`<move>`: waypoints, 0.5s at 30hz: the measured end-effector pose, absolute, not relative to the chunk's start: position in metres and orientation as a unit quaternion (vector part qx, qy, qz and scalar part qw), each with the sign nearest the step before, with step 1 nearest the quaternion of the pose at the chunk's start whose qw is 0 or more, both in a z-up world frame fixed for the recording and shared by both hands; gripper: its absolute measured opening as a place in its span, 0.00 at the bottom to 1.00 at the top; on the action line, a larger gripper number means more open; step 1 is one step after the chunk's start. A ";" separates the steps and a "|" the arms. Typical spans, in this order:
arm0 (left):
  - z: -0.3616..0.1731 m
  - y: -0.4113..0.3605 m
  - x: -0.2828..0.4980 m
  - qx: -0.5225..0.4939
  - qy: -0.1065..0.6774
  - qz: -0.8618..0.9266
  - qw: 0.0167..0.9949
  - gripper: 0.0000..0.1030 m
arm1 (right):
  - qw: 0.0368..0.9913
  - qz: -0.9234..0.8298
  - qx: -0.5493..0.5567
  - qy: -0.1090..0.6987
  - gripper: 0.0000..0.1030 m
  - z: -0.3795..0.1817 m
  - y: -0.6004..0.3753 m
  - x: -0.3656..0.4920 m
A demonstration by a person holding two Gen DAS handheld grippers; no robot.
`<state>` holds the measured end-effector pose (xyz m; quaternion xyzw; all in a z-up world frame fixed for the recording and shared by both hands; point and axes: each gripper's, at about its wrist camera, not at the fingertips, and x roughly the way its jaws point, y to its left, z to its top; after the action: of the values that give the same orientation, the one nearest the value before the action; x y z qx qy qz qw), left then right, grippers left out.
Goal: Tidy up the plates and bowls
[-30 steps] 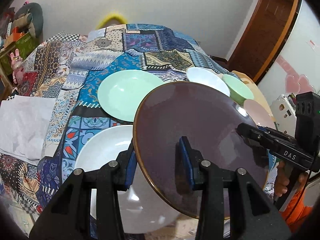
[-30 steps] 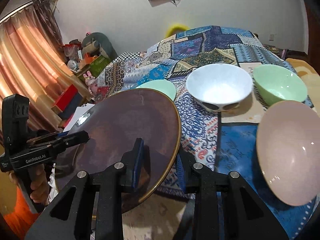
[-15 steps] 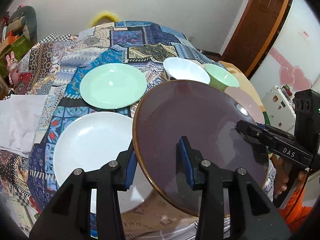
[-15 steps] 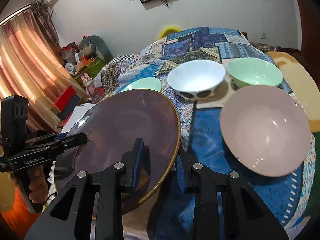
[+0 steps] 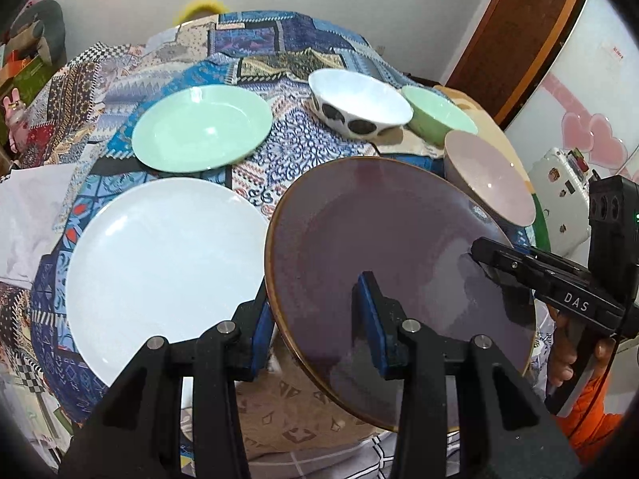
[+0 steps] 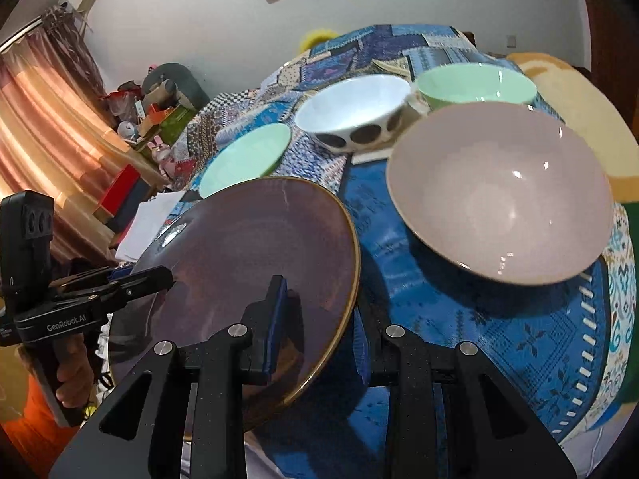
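Plates and bowls are sitting on a table with a colourful patchwork cloth (image 5: 279,40). The big round dark purple plate with a gold rim (image 5: 383,231) is being held up off the table, tilted, by both grippers. The left gripper (image 5: 315,319) is pinching the plate's near left edge between its two blue-padded fingers, and the right gripper (image 6: 319,319) is pinching the other edge the same way. A hand (image 6: 74,371) is holding the left gripper's handle. Just beside the purple plate, on the left, the big round white plate (image 5: 159,271) is lying flat on the cloth. Behind it, the round pale green plate (image 5: 199,127) is lying flat too. On the right side, the big pink bowl (image 6: 503,191) is sitting near the purple plate. Behind it are standing the white bowl with dark spots (image 6: 355,111) and the pale green bowl (image 6: 475,84), close together.
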<state>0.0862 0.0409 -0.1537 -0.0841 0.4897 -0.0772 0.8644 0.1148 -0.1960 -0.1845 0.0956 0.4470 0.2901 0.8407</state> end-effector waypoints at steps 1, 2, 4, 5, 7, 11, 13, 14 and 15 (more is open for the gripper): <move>-0.157 0.039 0.087 -0.084 0.493 -0.078 0.863 0.39 | 0.840 0.286 0.096 0.450 0.27 -0.188 -0.197 0.117; -0.159 0.038 0.088 -0.085 0.495 -0.079 0.861 0.39 | 0.840 0.283 0.096 0.452 0.27 -0.189 -0.198 0.117; -0.166 0.037 0.092 -0.089 0.503 -0.082 0.856 0.39 | 0.841 0.277 0.095 0.455 0.27 -0.193 -0.200 0.118; -0.169 0.036 0.094 -0.091 0.506 -0.083 0.854 0.39 | 0.842 0.274 0.095 0.455 0.27 -0.194 -0.202 0.117; -0.173 0.034 0.098 -0.092 0.509 -0.083 0.852 0.39 | 0.843 0.270 0.094 0.456 0.27 -0.197 -0.203 0.118; -0.180 0.030 0.103 -0.090 0.513 -0.082 0.850 0.39 | 0.841 0.262 0.098 0.463 0.27 -0.202 -0.208 0.121; -0.184 0.028 0.107 -0.090 0.517 -0.082 0.847 0.40 | 0.841 0.257 0.099 0.466 0.27 -0.205 -0.209 0.123; -0.187 0.028 0.109 -0.093 0.519 -0.082 0.846 0.40 | 0.842 0.256 0.099 0.465 0.27 -0.206 -0.210 0.124; -0.188 0.028 0.111 -0.094 0.521 -0.083 0.844 0.40 | 0.843 0.254 0.097 0.464 0.27 -0.206 -0.210 0.124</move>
<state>0.1107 0.0277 -0.1880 -0.0939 0.5208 -0.0826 0.8445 0.1241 -0.2100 -0.2058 0.0966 0.4644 0.2544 0.8428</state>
